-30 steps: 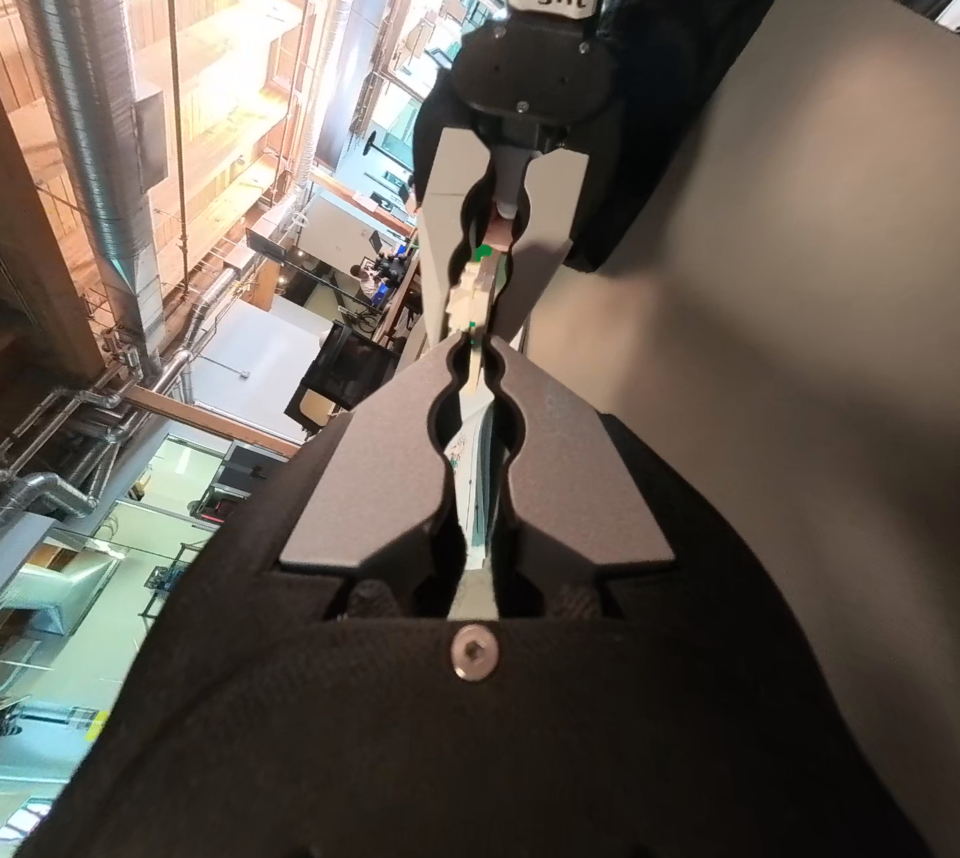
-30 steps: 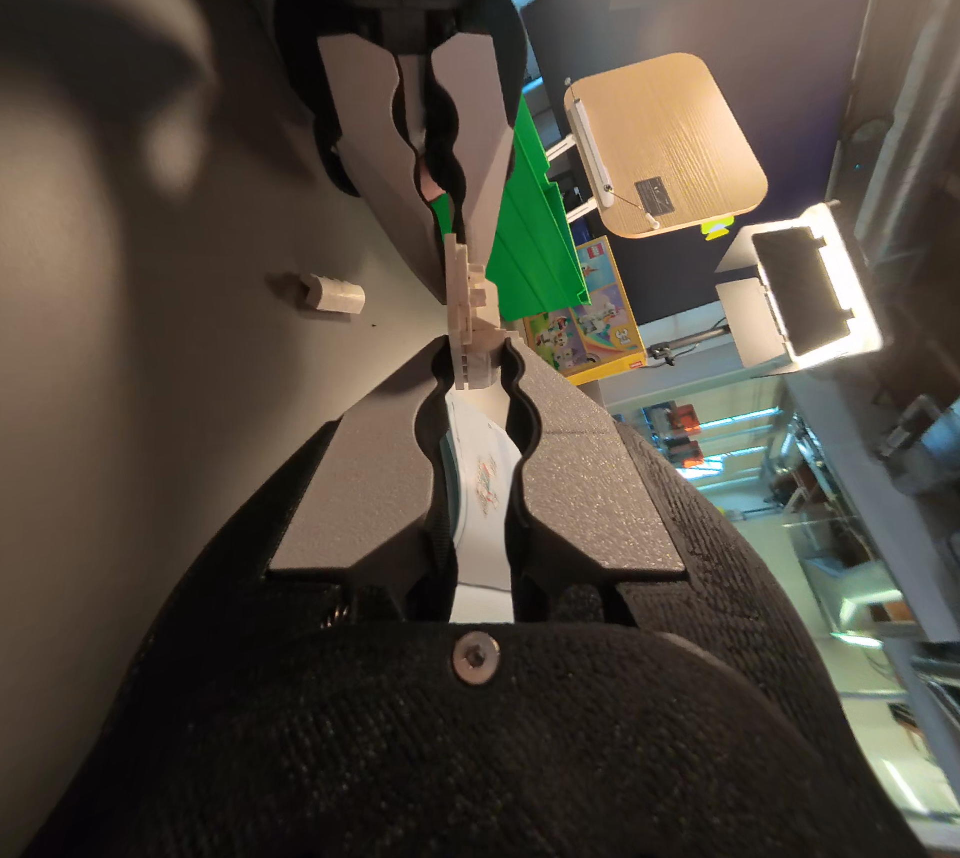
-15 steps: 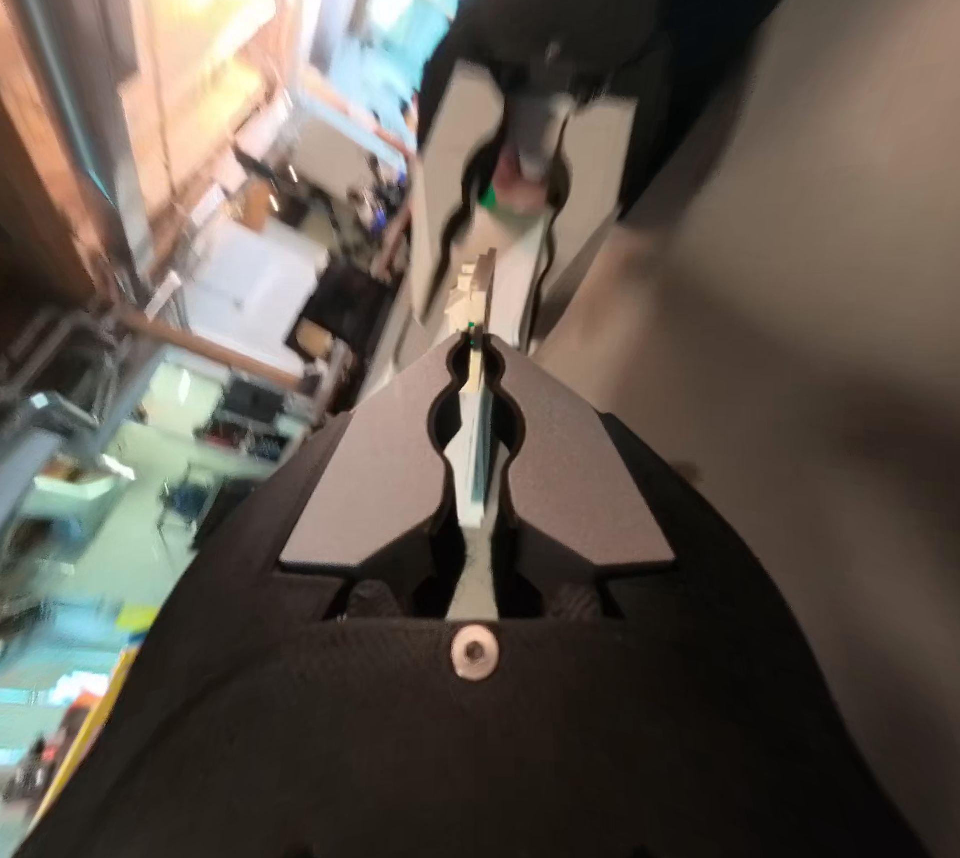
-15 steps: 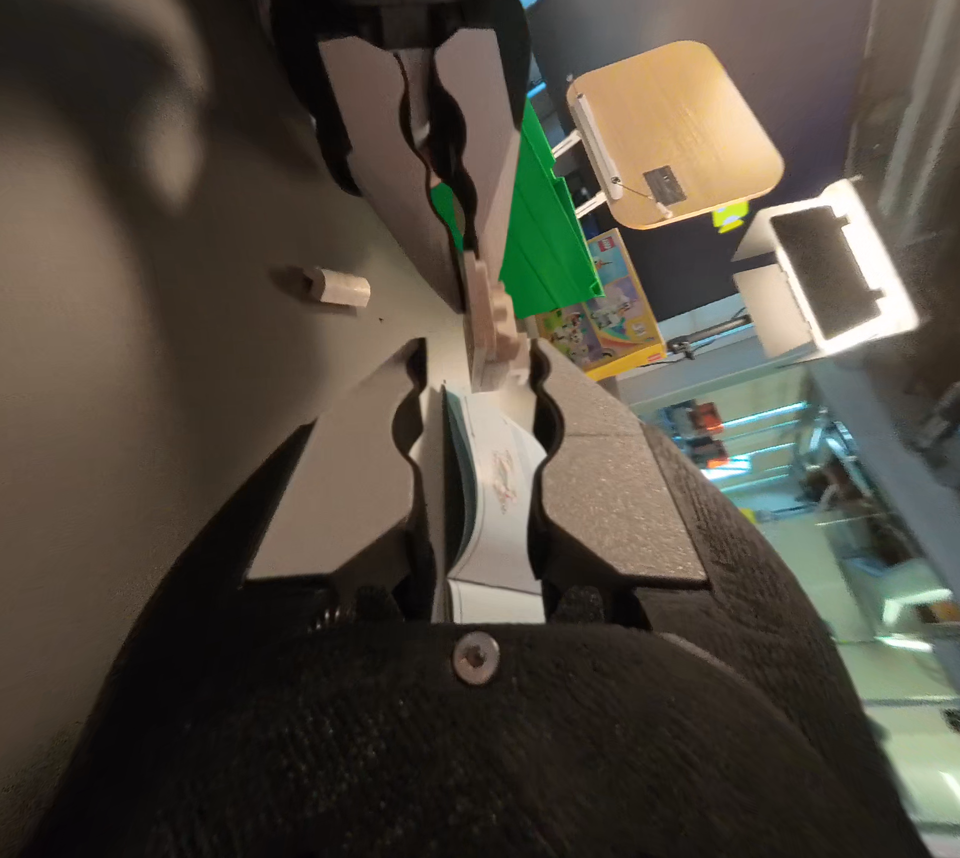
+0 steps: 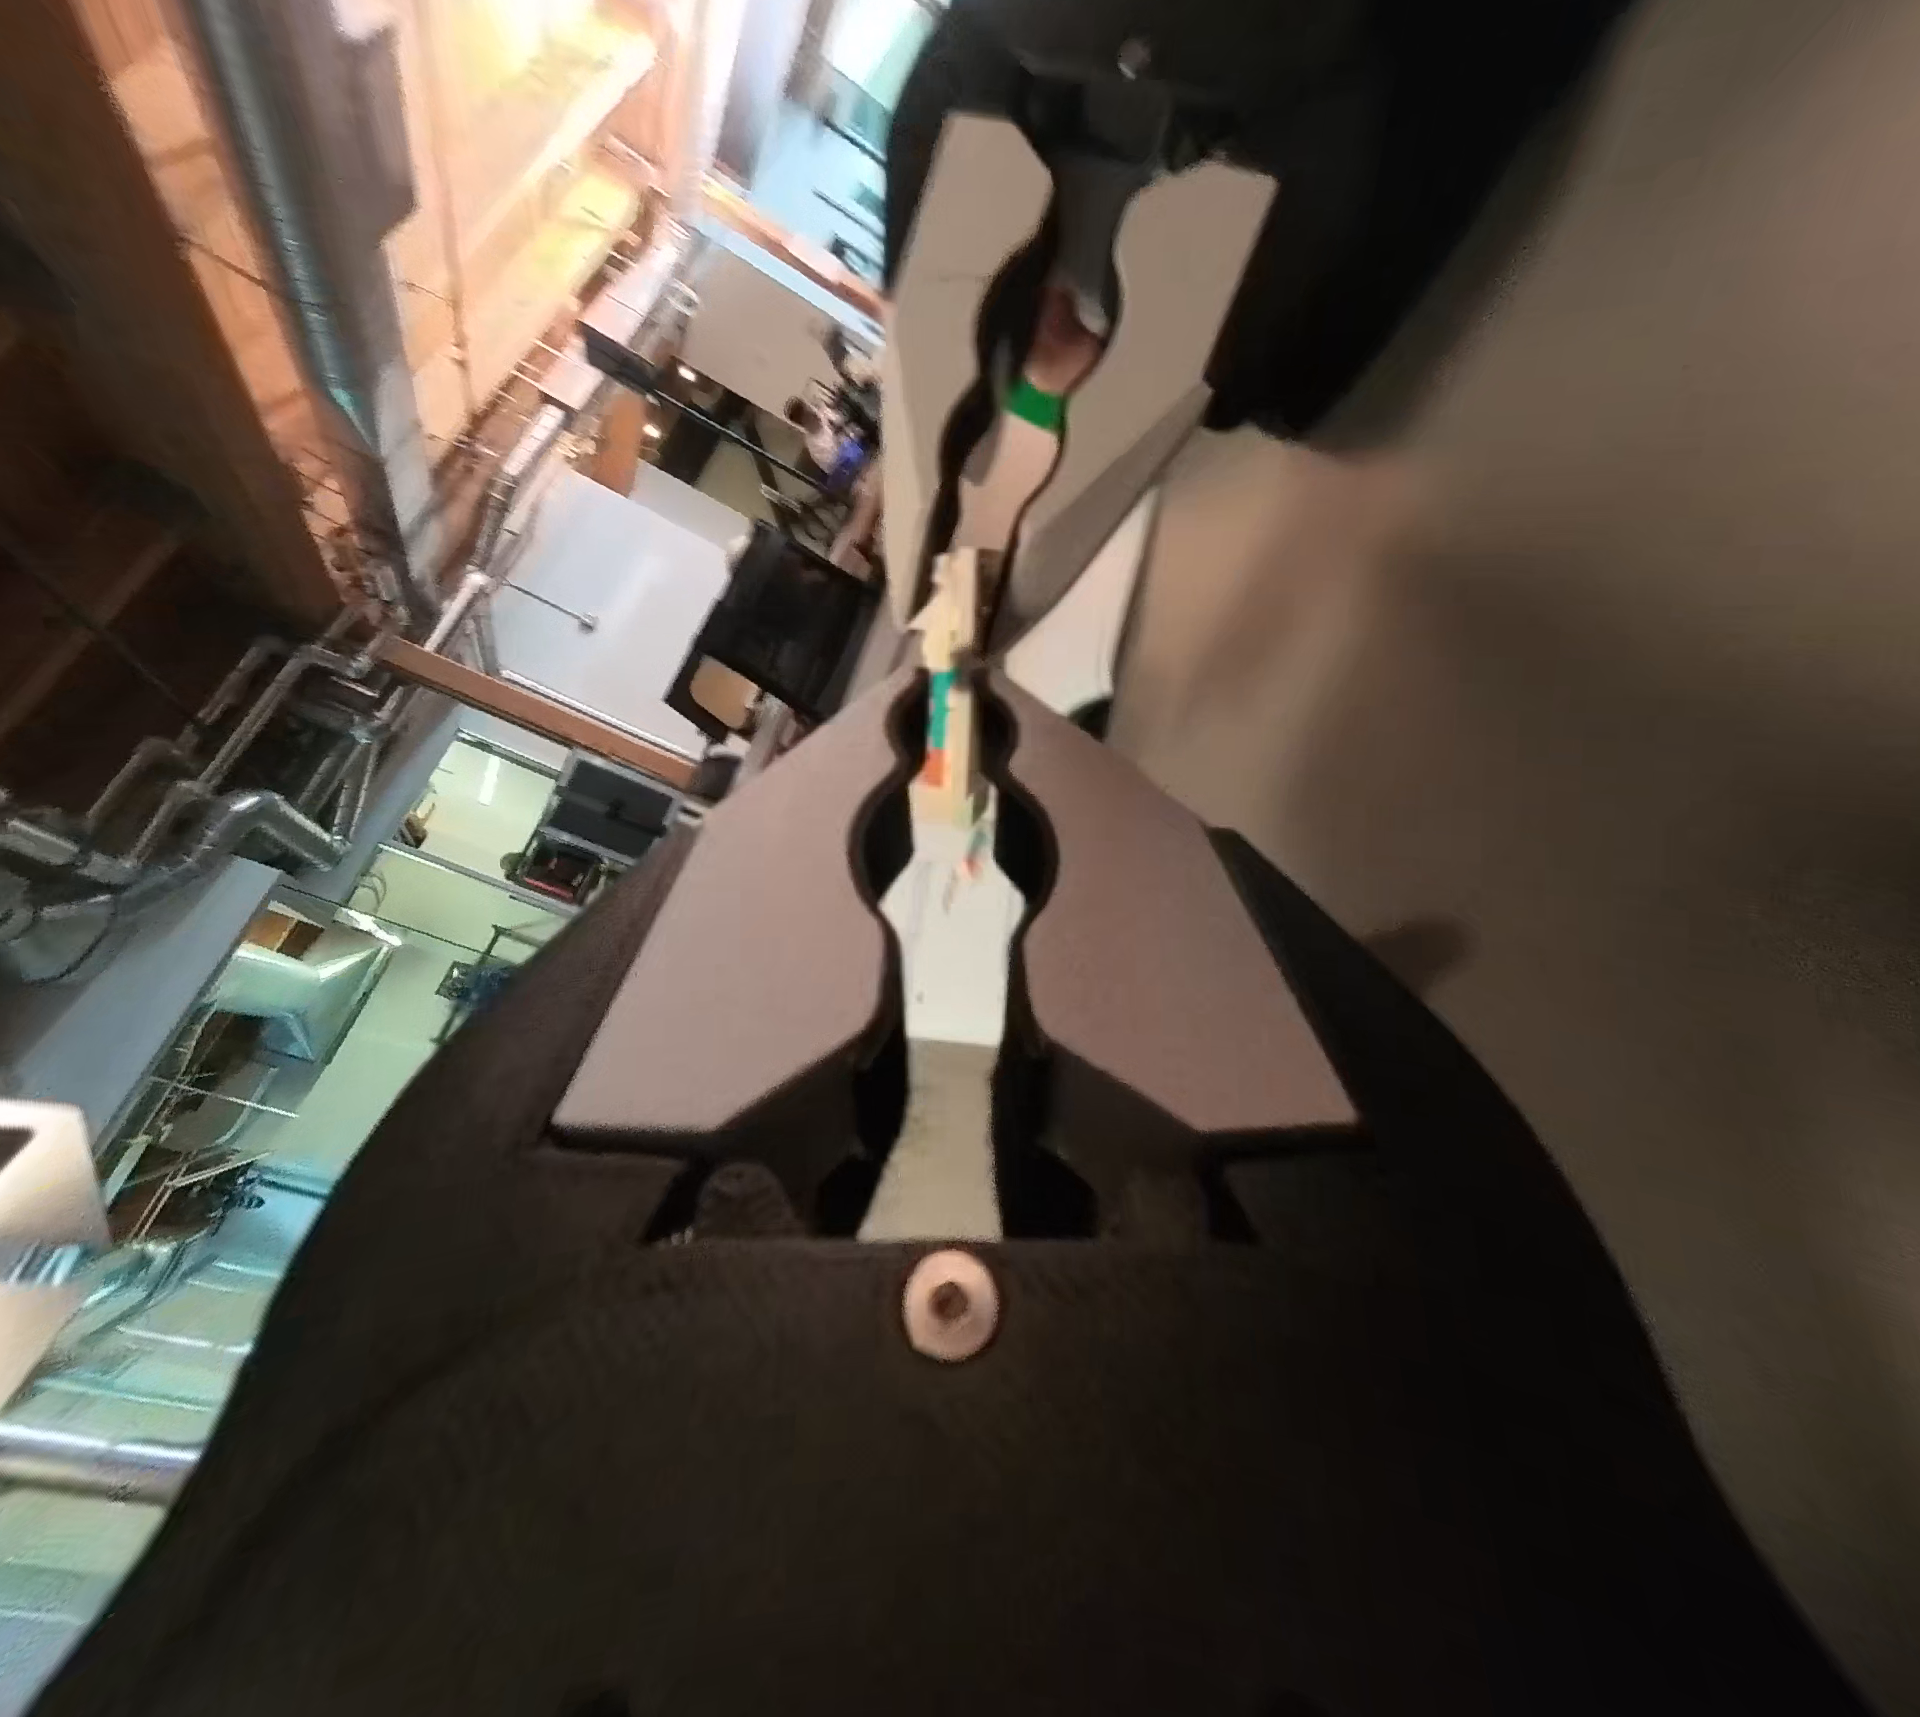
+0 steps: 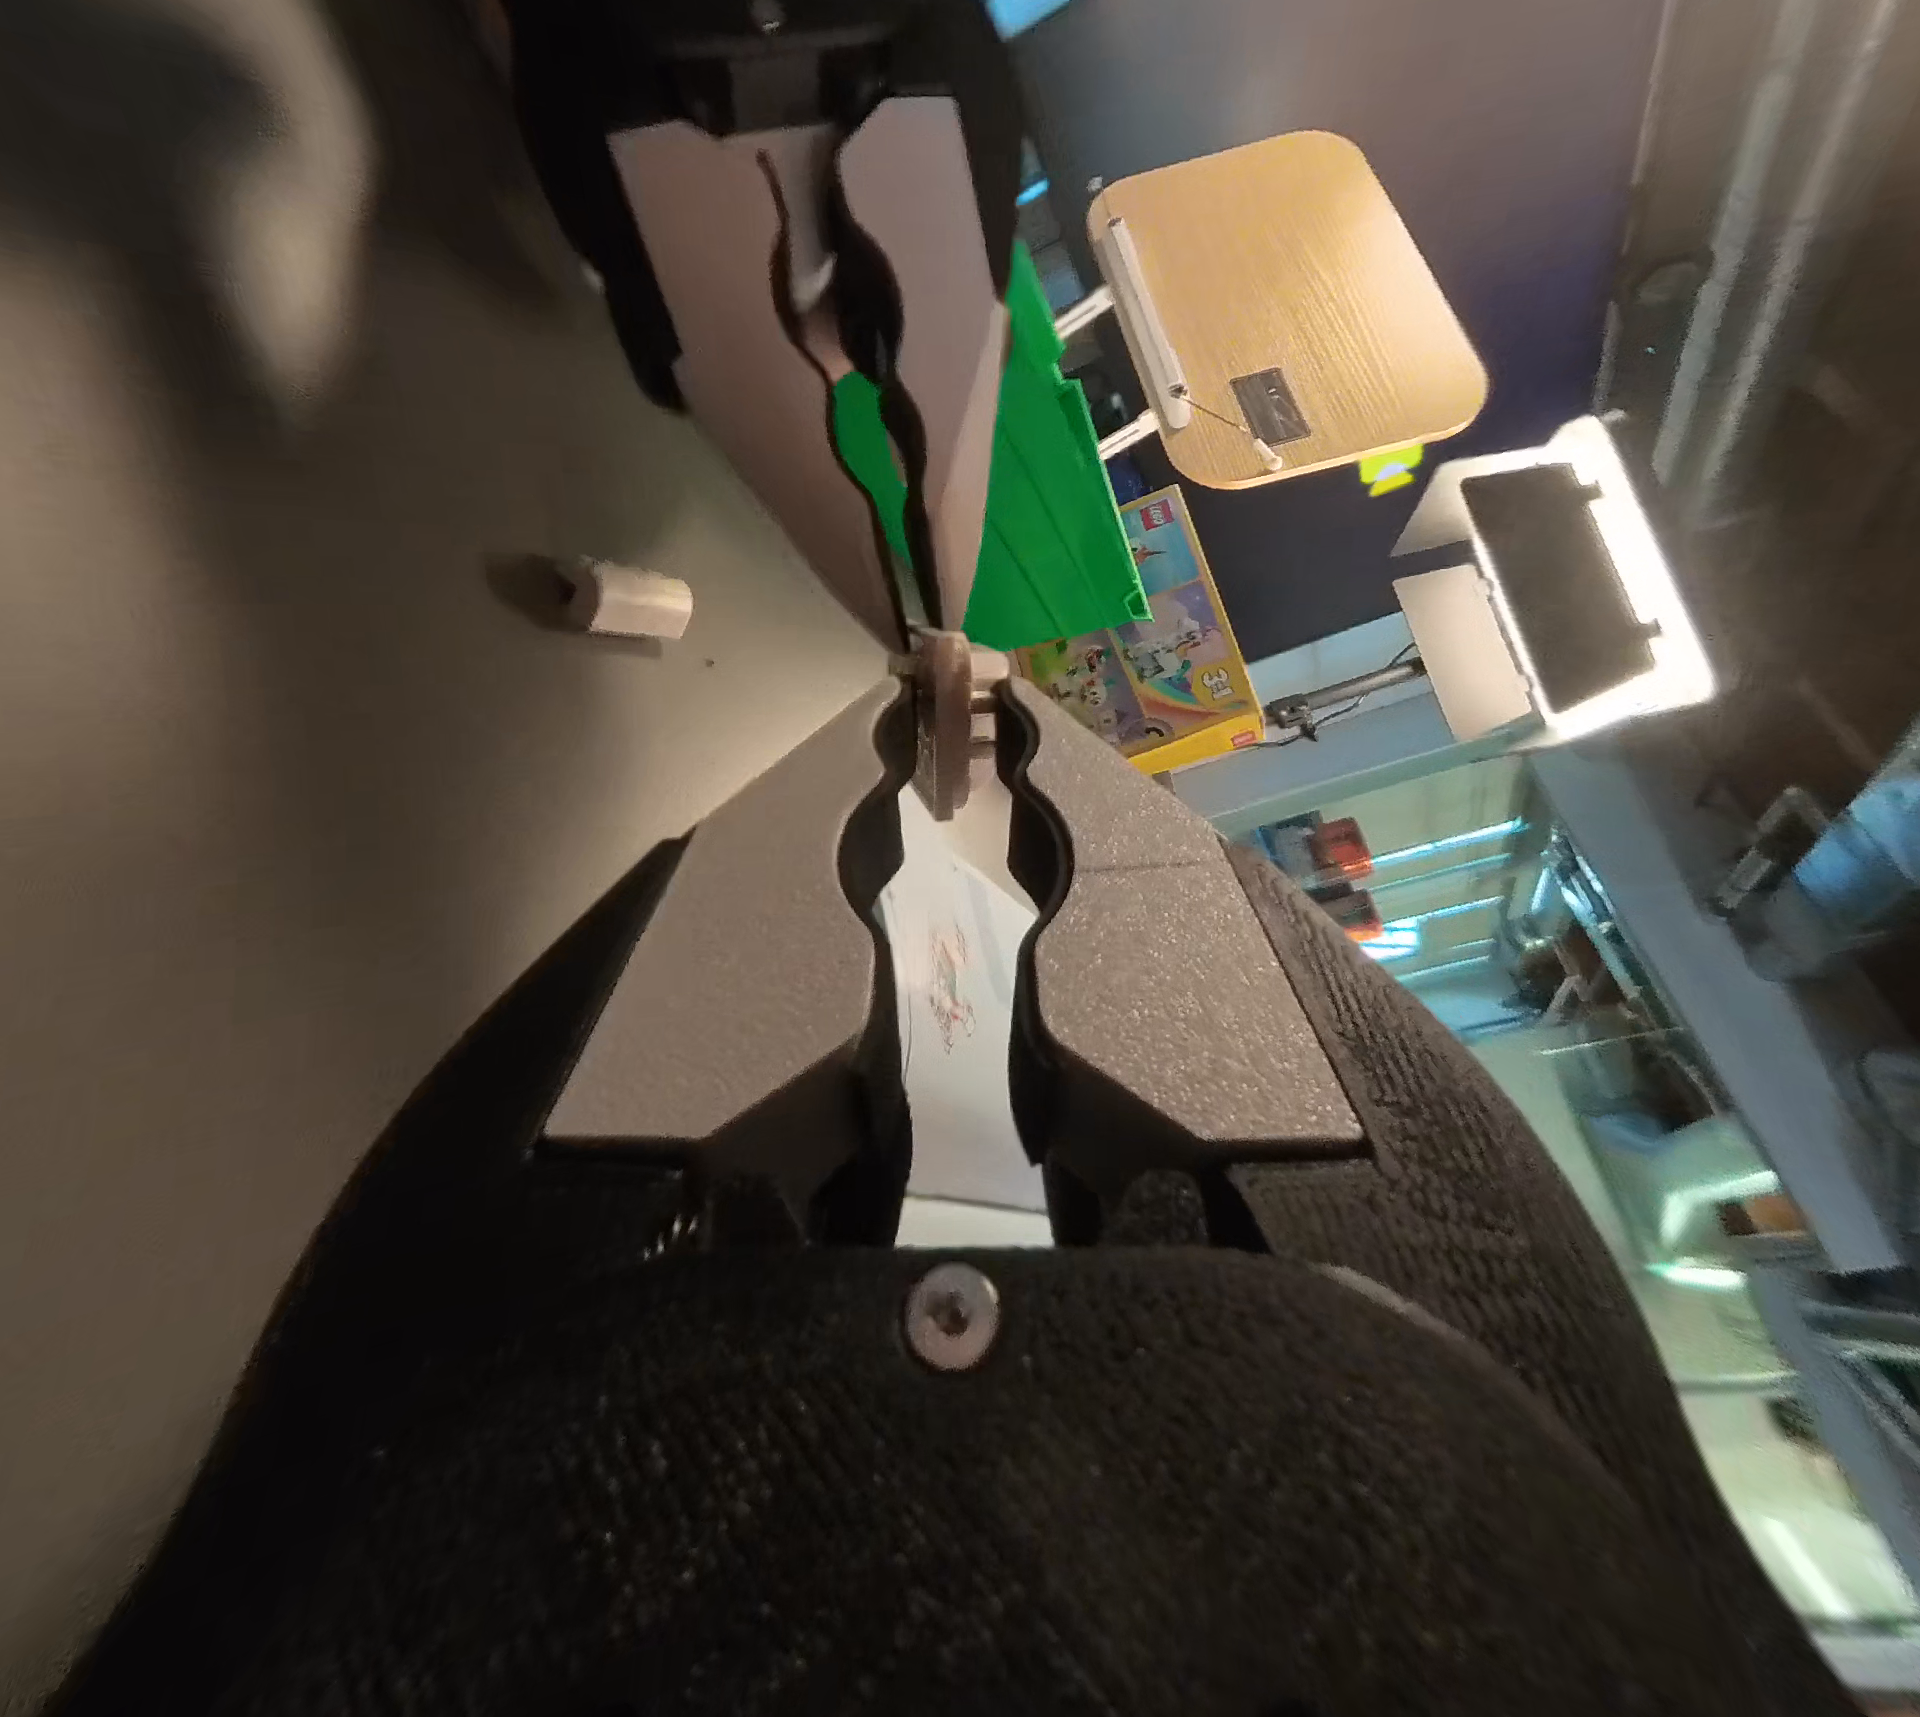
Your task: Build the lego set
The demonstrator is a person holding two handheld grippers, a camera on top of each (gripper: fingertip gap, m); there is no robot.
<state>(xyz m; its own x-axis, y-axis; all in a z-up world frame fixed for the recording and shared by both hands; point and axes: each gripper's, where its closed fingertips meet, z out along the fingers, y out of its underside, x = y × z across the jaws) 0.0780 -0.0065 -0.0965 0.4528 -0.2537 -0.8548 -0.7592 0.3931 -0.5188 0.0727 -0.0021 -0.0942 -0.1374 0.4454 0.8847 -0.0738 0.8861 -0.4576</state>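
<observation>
My two grippers meet tip to tip above the grey table [image 6: 312, 836], with a small white lego assembly [image 6: 943, 722] between them. In the right wrist view my right gripper [image 6: 945, 696] is shut on its round disc part. My left gripper [image 6: 920, 628] comes in from the far side with its tips closed on the assembly's thin end. In the left wrist view my left gripper [image 5: 943, 685] is shut on the assembly [image 5: 948, 732], which shows a teal and orange edge there. My right gripper [image 5: 966, 618] grips its white far end.
A small white cylindrical piece [image 6: 634, 609] lies on the table to the left. A green tray [image 6: 1049, 504] and a yellow lego box [image 6: 1153, 649] stand behind the grippers. An open instruction booklet [image 6: 956, 971] lies below them. My two grippers' fingertips are within a few centimetres of each other.
My right gripper opened, let go of the assembly while the left one held it, then shut on it again at the round part. The assembly now shows a different side in the left grasp.
</observation>
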